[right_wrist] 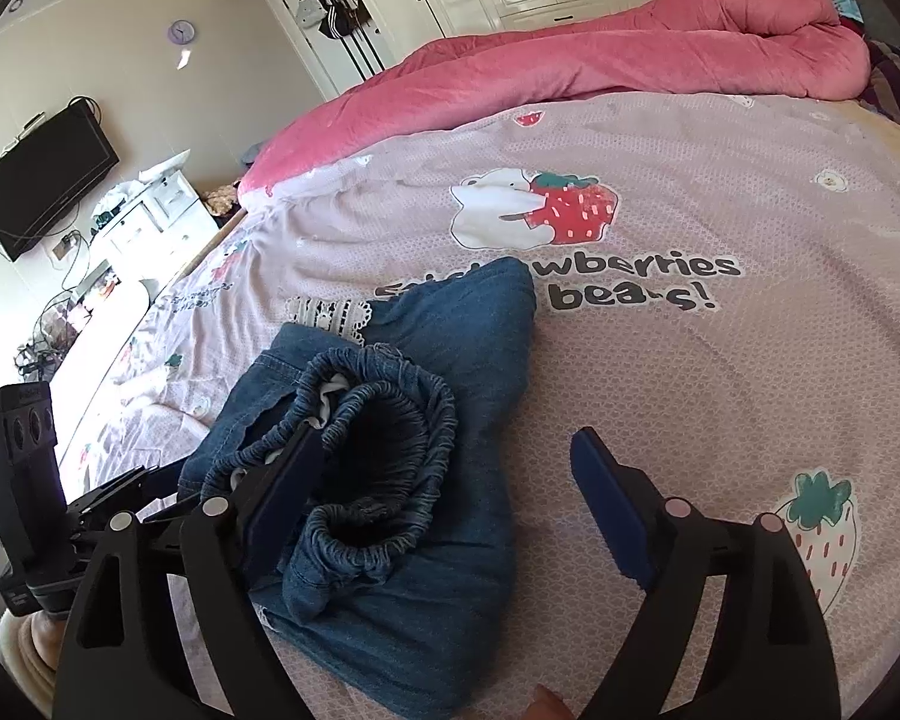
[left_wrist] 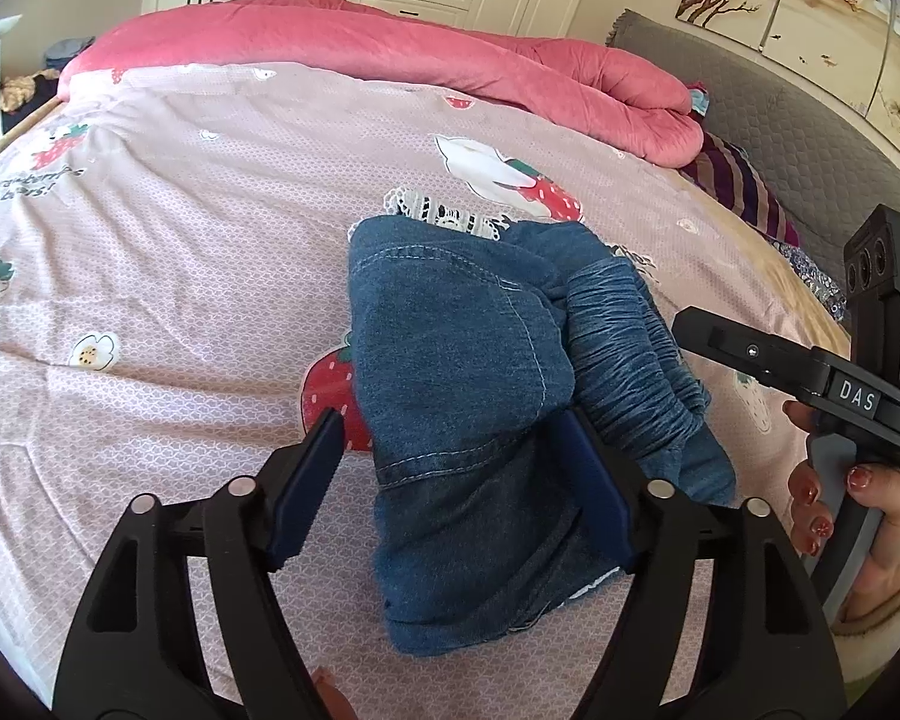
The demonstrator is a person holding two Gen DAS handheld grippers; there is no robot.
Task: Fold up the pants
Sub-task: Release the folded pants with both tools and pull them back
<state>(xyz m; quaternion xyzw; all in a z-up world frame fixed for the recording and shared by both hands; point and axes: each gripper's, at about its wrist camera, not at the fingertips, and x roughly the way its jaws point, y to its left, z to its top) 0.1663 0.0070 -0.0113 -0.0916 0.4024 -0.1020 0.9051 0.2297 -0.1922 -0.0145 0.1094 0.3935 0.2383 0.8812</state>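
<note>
left gripper point(left_wrist: 450, 480): fingers spread wide, folded denim pants point(left_wrist: 468, 396) between them, pads not pressing | pants: bundled on the bed sheet point(left_wrist: 180, 252), elastic waistband point(left_wrist: 630, 354) on the right side | right gripper point(left_wrist: 810, 384): at right edge, held by a hand point(left_wrist: 858, 516) | pink duvet point(left_wrist: 390, 54): along the far side of the bed

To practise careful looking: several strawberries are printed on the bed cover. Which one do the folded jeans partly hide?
The plain red strawberry at the left edge of the jeans, by the left claw. The others show whole.
</note>
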